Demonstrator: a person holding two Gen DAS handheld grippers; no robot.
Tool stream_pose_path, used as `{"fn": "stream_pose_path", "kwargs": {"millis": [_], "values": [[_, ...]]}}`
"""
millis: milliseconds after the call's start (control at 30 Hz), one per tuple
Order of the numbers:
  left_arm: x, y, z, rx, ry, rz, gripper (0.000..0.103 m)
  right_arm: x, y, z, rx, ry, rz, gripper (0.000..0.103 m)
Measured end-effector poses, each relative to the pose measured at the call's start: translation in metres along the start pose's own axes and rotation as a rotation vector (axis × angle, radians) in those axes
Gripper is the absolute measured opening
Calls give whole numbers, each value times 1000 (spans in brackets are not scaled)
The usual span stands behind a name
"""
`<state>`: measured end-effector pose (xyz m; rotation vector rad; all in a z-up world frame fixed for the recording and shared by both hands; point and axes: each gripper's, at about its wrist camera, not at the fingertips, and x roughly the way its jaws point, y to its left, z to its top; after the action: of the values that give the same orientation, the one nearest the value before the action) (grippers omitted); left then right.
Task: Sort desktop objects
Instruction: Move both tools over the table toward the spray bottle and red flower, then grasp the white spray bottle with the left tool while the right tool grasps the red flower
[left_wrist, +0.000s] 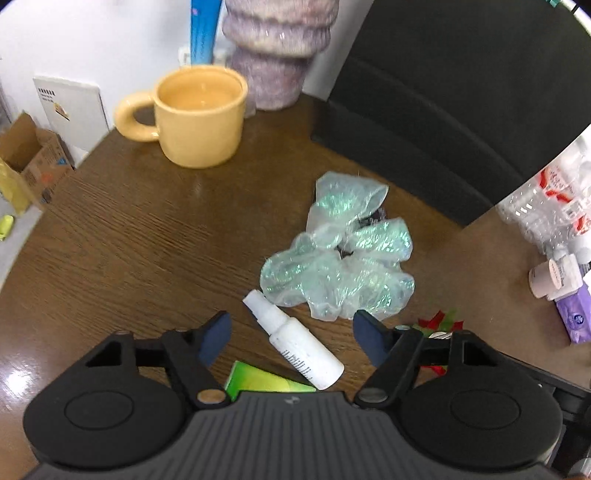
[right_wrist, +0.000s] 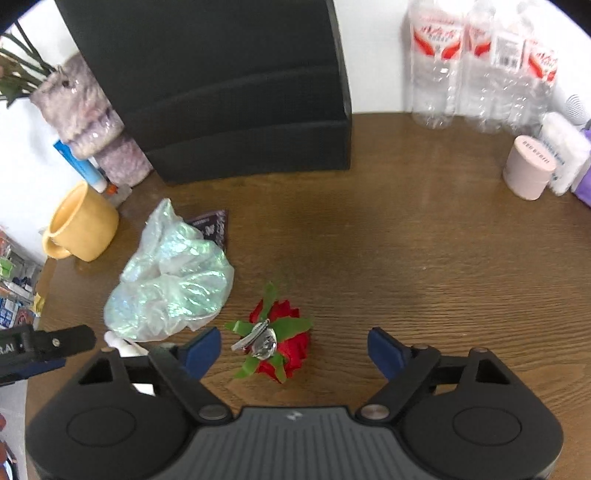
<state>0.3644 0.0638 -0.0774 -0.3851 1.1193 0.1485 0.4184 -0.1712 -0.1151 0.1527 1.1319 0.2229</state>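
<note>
yellow mug (left_wrist: 199, 118) is sitting far left on the wooden table (left_wrist: 129, 229); left gripper (left_wrist: 290, 338) is hanging open around a white spray bottle (left_wrist: 295, 347), iridescent bag (left_wrist: 340, 258) just beyond; right gripper (right_wrist: 295, 350) is gaping open over the red rose clip (right_wrist: 275, 341)

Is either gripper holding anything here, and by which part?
Nothing is held. The left gripper stands open over the white spray bottle; the right gripper stands open around the red flower clip.

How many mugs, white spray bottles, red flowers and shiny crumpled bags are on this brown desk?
Yellow mug: 1
White spray bottle: 1
Red flower: 1
Shiny crumpled bag: 1
Total: 4
</note>
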Motion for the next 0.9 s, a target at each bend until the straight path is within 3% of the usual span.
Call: {"fn": "stream_pose_path", "kwargs": {"millis": [367,433,500,567,633,900], "values": [[30,-6,-4,35,75,-2,65,35,13,0,-8,43,-35,74],[35,-6,-6,34,89,-3,61,38,15,0,-10,45,-36,71],[40,-7,-7,37,105,2,48,40,16,0,-11,38,-39,66],[44,-7,-8,36,117,2,45,41,16,0,-16,32,-45,55],[45,-5,-8,31,117,-12,43,41,18,1,-26,29,-49,48],[40,-12,-13,79,77,-22,38,39,28,-4,-86,6,-81,42]]}}
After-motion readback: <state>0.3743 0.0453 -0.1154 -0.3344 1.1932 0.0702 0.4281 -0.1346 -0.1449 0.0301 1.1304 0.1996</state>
